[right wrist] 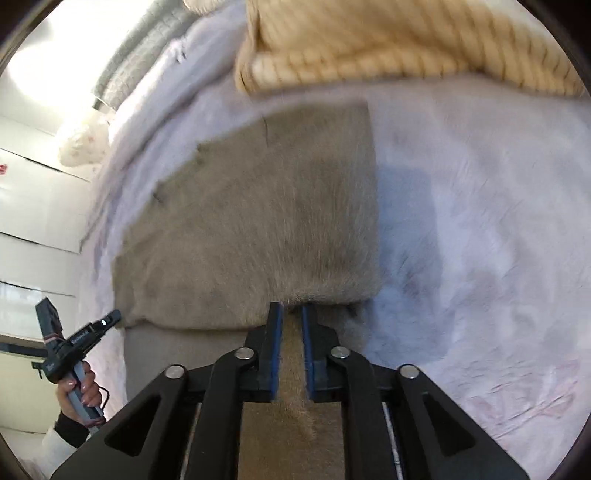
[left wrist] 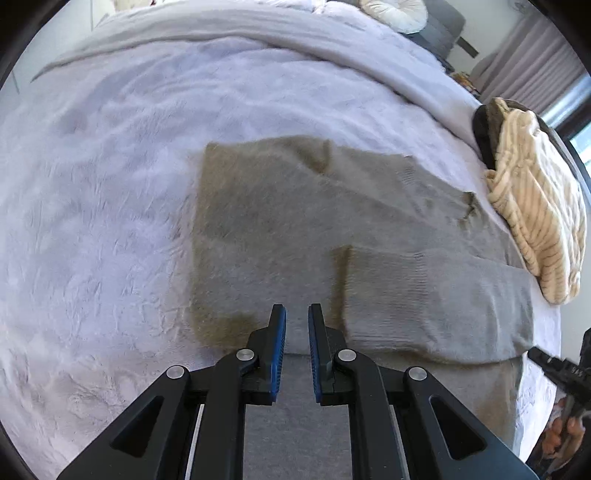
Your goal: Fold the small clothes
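Observation:
A grey-brown knit garment (left wrist: 295, 221) lies partly folded on the pale fluffy blanket (left wrist: 92, 184). My left gripper (left wrist: 297, 314) hovers over its near edge with jaws slightly apart and nothing between them. In the right wrist view the same garment (right wrist: 251, 221) fills the middle. My right gripper (right wrist: 292, 312) is at its near folded edge, jaws a little apart, with cloth lying in the gap; a grip does not show. The right gripper's tip shows at the left wrist view's right edge (left wrist: 546, 360). The left gripper shows in a hand at the right wrist view's left (right wrist: 74, 339).
A cream striped knit (left wrist: 535, 206) lies on a dark item at the bed's right edge; it also shows at the top of the right wrist view (right wrist: 388, 44). Pillows (left wrist: 395, 13) are at the bed's head. Curtains (left wrist: 532, 55) hang beyond. White wall panels (right wrist: 33, 192) are at left.

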A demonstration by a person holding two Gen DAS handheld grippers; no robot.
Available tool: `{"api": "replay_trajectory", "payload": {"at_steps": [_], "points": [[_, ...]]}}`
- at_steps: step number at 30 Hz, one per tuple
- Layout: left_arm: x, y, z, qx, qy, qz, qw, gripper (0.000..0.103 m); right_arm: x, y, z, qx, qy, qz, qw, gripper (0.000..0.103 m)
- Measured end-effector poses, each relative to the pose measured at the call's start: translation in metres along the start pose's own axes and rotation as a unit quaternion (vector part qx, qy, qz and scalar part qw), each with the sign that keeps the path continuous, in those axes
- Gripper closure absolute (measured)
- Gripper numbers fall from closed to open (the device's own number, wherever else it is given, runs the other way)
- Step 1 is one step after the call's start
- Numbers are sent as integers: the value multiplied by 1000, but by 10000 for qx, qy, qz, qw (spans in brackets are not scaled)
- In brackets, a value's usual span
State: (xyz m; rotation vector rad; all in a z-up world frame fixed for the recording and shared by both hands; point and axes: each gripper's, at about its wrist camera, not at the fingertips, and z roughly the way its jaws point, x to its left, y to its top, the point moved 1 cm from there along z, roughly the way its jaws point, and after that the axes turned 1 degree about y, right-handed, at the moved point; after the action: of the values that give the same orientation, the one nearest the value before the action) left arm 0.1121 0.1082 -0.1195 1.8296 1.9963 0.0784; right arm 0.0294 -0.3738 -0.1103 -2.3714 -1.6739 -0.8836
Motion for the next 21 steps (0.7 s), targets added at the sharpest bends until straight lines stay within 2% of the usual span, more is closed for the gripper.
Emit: {"api": "replay_trajectory", "payload": {"at_steps": [1, 2, 3, 5, 8, 9, 10, 11, 12, 13, 14, 15, 16, 17, 19, 21], "points": [[-3, 0, -2, -33, -19, 50, 10000, 89, -2, 4, -2, -109, -20, 50, 9999, 60], [-8, 2, -3, -74, -31, 113, 9999, 89, -11, 10, -8, -299, -62, 201, 9993, 36], [-15, 3, -3, -116, -14, 172, 9998, 89, -20, 16, -10, -440, -41, 371, 9983, 32], [-26, 6, 1, -168, -4, 283, 9995, 89, -36, 27, -6, -526, 104, 711, 9960, 32], [-41, 6, 11, -146, -79, 380, 9991, 89, -62, 42, 9, -554, 532, 1314, 9883, 35], [-43, 5, 15, -128, -90, 385, 9991, 89, -71, 47, 20, -478, 790, 1565, 9833, 36], [-46, 4, 19, -101, -88, 380, 9992, 89, -74, 49, 24, -411, 986, 1720, 9793, 37], [-49, 3, 25, -58, -72, 374, 9993, 89, -79, 52, 31, -305, 1310, 1948, 9716, 50], [-51, 2, 31, -9, -26, 363, 9993, 89, -82, 53, 41, -160, 1571, 2153, 9637, 79], [-50, 0, 36, 37, 42, 353, 9994, 89, -82, 54, 47, 20, 1631, 2209, 9616, 92], [-50, -2, 38, 25, 71, 353, 9993, 89, -80, 54, 48, 57, 1638, 2125, 9633, 93], [-50, -3, 38, 2, 78, 358, 9993, 89, -70, 57, 41, -8, 1508, 1787, 9723, 93], [-50, -4, 37, -15, 89, 375, 9993, 89, -60, 61, 33, -79, 1298, 1393, 9817, 94], [-51, -4, 37, -10, 105, 401, 9991, 89, -44, 65, 21, -180, 861, 758, 9932, 94], [-53, -6, 38, -11, 166, 510, 9986, 89, -28, 69, 16, -169, 216, 71, 9996, 94], [-55, -8, 41, -25, 231, 625, 9978, 89, -28, 70, 27, -3, -276, -231, 9994, 94]]}}
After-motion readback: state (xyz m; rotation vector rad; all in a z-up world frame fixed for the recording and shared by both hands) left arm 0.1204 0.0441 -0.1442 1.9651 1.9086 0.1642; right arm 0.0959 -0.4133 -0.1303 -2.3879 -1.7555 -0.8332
